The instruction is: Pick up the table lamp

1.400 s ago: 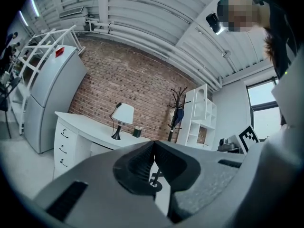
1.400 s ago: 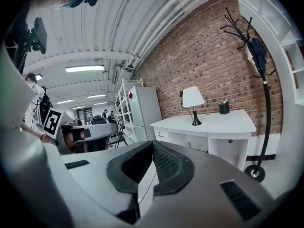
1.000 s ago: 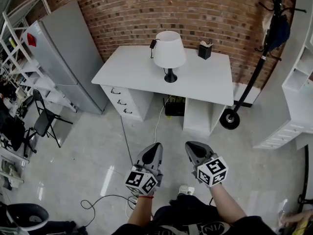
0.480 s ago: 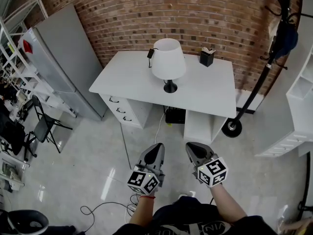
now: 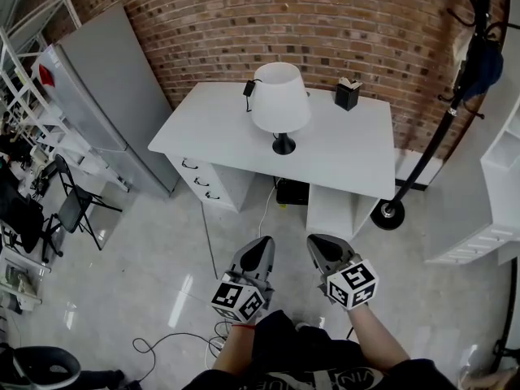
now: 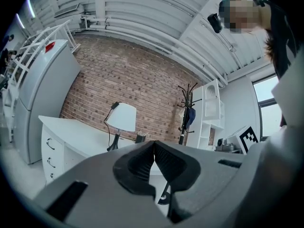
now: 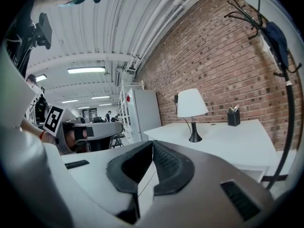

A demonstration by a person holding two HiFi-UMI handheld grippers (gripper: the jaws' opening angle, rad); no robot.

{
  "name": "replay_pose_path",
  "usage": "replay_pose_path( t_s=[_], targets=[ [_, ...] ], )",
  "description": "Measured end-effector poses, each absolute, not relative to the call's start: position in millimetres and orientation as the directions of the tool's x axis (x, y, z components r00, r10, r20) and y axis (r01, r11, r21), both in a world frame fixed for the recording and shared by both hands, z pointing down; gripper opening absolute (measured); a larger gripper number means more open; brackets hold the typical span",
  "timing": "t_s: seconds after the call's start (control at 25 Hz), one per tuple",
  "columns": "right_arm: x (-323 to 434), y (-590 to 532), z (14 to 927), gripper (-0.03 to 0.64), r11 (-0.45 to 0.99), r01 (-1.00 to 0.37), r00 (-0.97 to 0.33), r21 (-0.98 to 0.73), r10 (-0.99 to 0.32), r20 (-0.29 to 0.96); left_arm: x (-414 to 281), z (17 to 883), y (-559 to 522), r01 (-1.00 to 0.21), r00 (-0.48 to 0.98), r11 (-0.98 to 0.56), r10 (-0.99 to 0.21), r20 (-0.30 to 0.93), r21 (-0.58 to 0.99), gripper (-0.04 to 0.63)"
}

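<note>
Head view: table lamp [image 5: 280, 102] well beyond left gripper [image 5: 262, 242], right gripper [image 5: 313, 240].

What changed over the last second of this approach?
The person stepped closer: the desk and table lamp now look slightly larger and lower in the head view. Nothing taken or released. The left tool and right tool stay shut, empty, side by side; lamp untouched.

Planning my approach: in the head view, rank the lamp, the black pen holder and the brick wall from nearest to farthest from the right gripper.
1. Lamp, middle of the desk.
2. Pen holder, desk's back right.
3. Brick wall, behind the desk.
</note>
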State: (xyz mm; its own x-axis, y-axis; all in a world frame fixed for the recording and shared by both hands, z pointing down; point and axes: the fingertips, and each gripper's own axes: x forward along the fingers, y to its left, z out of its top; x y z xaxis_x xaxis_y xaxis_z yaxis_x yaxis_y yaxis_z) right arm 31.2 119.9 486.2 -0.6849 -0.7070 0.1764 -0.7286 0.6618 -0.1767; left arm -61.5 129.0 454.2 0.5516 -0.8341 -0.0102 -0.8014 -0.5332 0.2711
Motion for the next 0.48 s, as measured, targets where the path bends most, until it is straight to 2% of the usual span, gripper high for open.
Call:
replay_pose_path(
  t_s=[0.48],
  targets=[
    [36,94,499,0.003,0.659,-0.726,-0.687,-0.195,-0.701,0.189,-55,464,104,-0.802,0.561,-0.537,-0.828,0.020,0.263,0.009]
  ],
)
